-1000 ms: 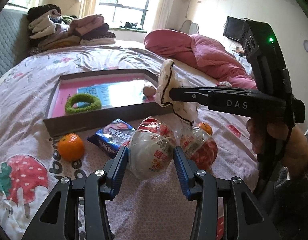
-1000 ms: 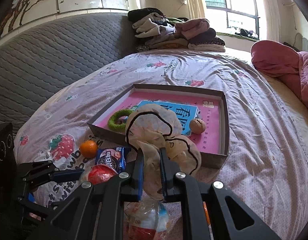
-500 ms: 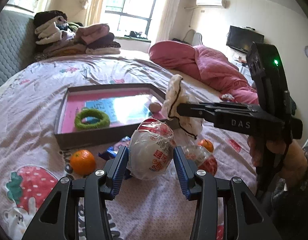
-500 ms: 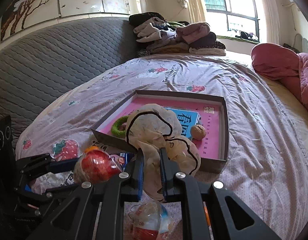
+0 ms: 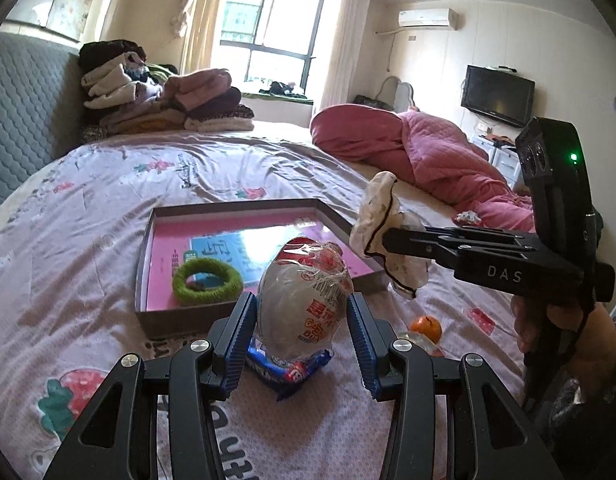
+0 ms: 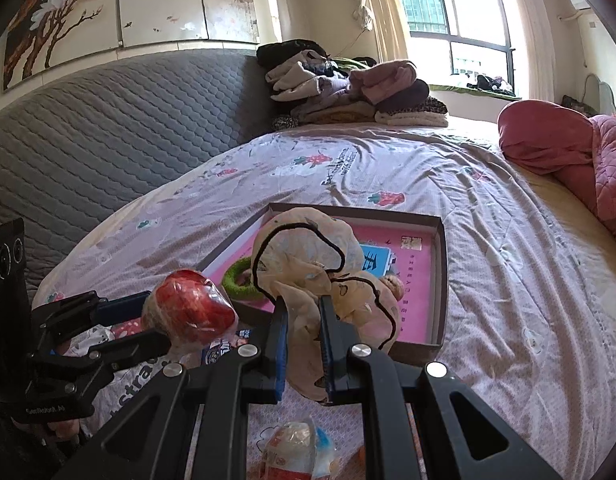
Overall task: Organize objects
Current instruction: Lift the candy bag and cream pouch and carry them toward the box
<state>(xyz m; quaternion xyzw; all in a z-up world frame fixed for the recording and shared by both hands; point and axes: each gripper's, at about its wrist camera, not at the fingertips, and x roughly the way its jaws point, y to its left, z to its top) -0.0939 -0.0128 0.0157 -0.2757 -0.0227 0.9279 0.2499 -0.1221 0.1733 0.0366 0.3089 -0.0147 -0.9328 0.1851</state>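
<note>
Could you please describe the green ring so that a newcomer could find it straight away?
On the bed sheet lies a shallow grey box with a pink floor. The green ring lies in its near left corner. It is the only fuzzy, doughnut-shaped thing there; the box's other item is a small brown nut.

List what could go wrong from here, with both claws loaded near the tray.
1. The wrapped egg is round and slick in crinkly plastic; held only at its sides by the left claw, it may slip out onto the snack pack below.
2. The cloth droops loose from the right claw; it might snag the tray wall or drape over the walnut.
3. Both claws sit close together and may bump.
</note>
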